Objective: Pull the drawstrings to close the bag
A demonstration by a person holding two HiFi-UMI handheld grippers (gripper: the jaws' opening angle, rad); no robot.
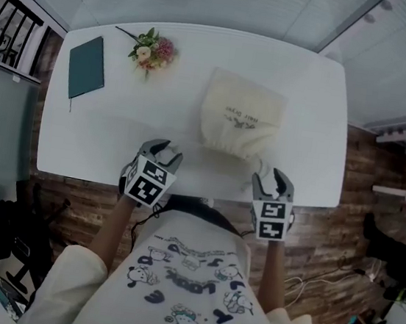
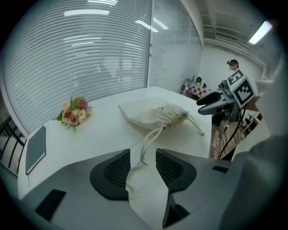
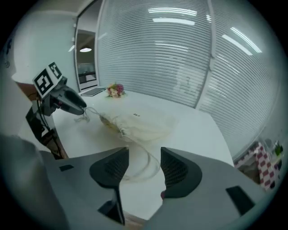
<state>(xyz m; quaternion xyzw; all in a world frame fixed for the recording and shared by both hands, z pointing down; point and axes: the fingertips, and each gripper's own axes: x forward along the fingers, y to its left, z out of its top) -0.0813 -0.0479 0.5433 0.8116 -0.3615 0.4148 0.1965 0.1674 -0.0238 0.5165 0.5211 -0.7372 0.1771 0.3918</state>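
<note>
white table (image 1: 311,98), cinched bag (image 1: 239,122), slatted blinds (image 2: 90,58) behind, wooden floor (image 1: 348,243)

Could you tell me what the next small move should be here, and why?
Probably draw both tongs back off the table. The bag already has its mouth gathered shut, and the left tongs and right tongs both stand open, each with a drawstring lying loose between its pads, so nothing seems left to pull.

Cream bag (image 1: 240,118), white table (image 1: 117,139), teal notebook (image 1: 86,67), pink flowers (image 1: 154,51), brown wood-plank floor (image 1: 342,235)
</note>
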